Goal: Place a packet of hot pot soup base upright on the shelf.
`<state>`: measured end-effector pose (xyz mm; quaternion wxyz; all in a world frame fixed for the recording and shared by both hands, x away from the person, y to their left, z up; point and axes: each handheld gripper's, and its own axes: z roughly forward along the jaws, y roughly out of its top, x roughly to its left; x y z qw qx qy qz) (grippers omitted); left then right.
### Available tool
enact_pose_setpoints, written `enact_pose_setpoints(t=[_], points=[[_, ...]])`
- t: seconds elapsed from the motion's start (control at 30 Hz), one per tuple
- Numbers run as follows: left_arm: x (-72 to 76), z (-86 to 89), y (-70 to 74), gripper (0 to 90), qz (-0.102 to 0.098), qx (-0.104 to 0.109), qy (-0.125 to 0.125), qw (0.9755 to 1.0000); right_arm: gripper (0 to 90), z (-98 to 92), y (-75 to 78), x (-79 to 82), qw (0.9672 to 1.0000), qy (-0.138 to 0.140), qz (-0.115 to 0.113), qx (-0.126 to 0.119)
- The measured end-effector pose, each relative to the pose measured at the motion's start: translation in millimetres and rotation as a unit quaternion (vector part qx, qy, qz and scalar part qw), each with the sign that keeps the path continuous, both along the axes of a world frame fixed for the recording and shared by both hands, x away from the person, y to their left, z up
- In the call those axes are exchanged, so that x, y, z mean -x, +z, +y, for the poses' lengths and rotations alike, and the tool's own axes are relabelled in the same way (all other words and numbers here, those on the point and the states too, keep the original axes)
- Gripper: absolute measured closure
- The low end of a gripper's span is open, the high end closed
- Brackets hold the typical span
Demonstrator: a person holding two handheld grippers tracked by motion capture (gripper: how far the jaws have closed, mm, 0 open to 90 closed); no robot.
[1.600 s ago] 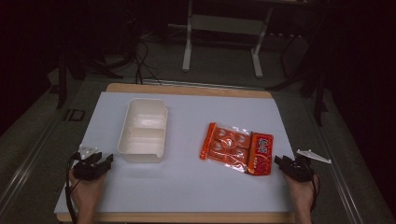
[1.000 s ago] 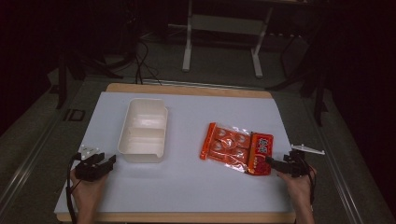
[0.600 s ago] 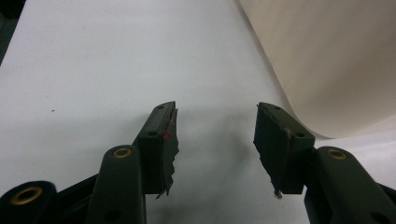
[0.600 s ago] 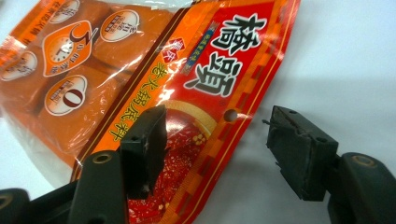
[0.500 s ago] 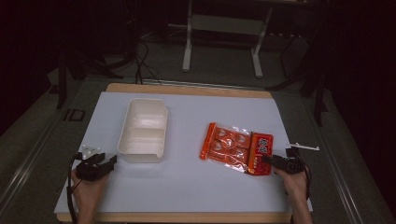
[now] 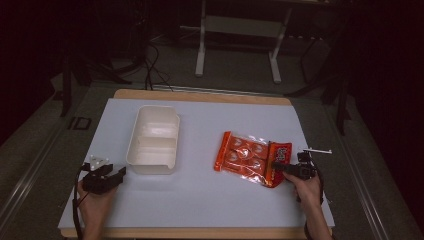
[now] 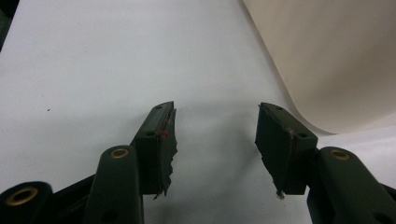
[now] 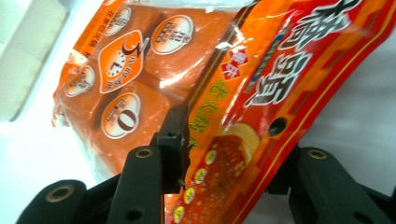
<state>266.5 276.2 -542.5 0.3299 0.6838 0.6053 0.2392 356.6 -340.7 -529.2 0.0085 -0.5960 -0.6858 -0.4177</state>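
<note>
Table (image 6: 210,210), covered by a white sheet, carried every item in the scene. White container (image 6: 153,139), with 2 compartments, lay on the left half of the sheet, its long axis running away from the person. Orange snack packet (image 6: 250,156), flat and glossy, lay on the right half, well apart from the container, its printed header end turned toward the person's right side.

Left gripper (image 6: 107,179) rested near the front left corner of the container; in the left gripper view its jaws stood released, wide apart over bare sheet, with the container wall (image 7: 336,56) just beyond the left gripper (image 7: 215,135).

Right gripper (image 6: 280,168) sat at the header end of the packet. In the right gripper view the packet (image 8: 261,107) passed between the 2 black jaws of the right gripper (image 8: 229,154), which had just been closing around it. The left-hand jaw lay against the foil; the far jaw was partly hidden behind the packet, so a firm clamp could not be confirmed, and the packet rested flat on the sheet.

Step in hand, as judged: taking hold of the packet by its header edge, an early stage of moving it. Next move would call for completing the squeeze until both pads bite the foil, then lifting cleanly, probably toward the container. Slippery film could slide from a shallow pinch, so a deep grip would be safer.
</note>
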Motion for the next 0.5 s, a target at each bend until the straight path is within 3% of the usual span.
enact_pose_setpoints(t=[0.37,0.5], points=[[0.0,-0.7,0.1,47.4,0.002,-0.005,-0.001,1.0,46.9,8.1,-0.3,19.6,0.9992,0.025,0.025,-0.018],[-0.1,-1.1,-0.1,47.3,0.001,-0.006,-0.001,1.0,52.9,13.3,0.5,20.3,0.9992,0.026,0.03,-0.008]])
